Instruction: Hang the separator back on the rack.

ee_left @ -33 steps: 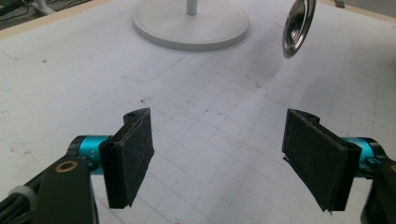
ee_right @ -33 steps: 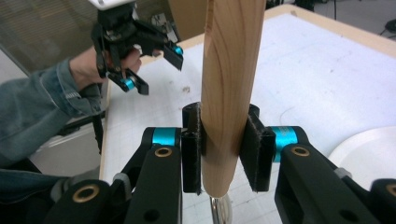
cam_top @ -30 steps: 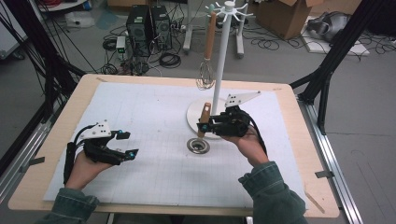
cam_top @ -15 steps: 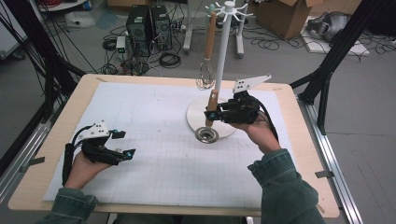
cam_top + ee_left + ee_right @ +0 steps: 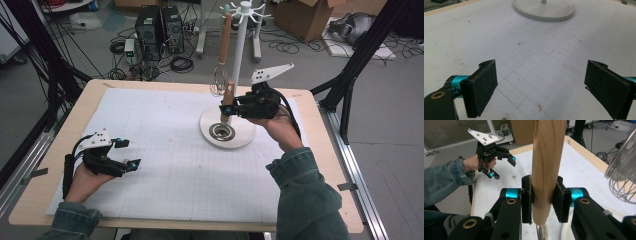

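The right hand-held gripper [image 5: 226,106] holds a utensil by its wooden handle [image 5: 547,167], the two black pads pressed on the lower part of the wood from both sides. The handle stands nearly upright, and below it a metal ring-shaped head [image 5: 222,132] hangs just over the round white base of the utensil stand [image 5: 239,141], at the far right of the worktop [image 5: 175,86]. I cannot tell whether the head touches the base or hangs free above it.

I judge the utensil as stiff and rather light, with most of its weight low in the metal end, so it wants to swing like a pendulum if the grip is loose. The wood is smooth and rounded (it may slip or turn between flat pads), so a firm hold in the middle part of the handle, across its width, seems best. It is not fragile, but a whisk [image 5: 218,82] already hangs from the stand close by, and the wires could catch on it.

The left hand-held gripper [image 5: 131,154] rests near the left edge of the worktop; its jaws have just been opening, they now stand wide, and nothing is between them.
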Available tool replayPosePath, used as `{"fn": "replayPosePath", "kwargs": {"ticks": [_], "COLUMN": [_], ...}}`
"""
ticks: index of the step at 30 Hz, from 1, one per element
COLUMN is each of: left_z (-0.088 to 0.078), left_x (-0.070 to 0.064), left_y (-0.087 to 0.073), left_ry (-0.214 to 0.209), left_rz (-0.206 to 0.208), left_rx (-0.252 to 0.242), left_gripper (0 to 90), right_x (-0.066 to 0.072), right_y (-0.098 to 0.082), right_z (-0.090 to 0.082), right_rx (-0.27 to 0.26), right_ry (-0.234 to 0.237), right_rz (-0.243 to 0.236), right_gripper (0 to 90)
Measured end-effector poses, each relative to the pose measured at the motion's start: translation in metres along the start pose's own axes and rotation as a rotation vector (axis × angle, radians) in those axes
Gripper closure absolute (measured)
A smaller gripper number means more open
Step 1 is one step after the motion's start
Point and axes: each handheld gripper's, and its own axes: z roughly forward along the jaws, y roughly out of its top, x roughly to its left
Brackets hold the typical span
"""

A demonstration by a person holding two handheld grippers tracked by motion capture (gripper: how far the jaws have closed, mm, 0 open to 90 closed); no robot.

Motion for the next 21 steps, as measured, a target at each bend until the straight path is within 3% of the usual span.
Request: {"fn": "replayPosePath", "kwargs": {"ticks": [8,21], "left_z": [-0.001,-0.004], "left_x": [0.0,0.003], "left_y": [-0.001,-0.003], "left_ry": [0.003,0.026], "left_rz": [-0.013,-0.024], "left_rx": [0.001,0.002], "left_gripper": [6.5,2.2], "right_x": [-0.001,-0.009], "right_y": [0.016,0.03], "right_z": [-0.009,-0.027], "right_rx": [-0.012,-0.024], "right_ry": [-0.003,-0.028], "right_rz": [-0.022,-0.014], "right_gripper": [72.1,72.1]}}
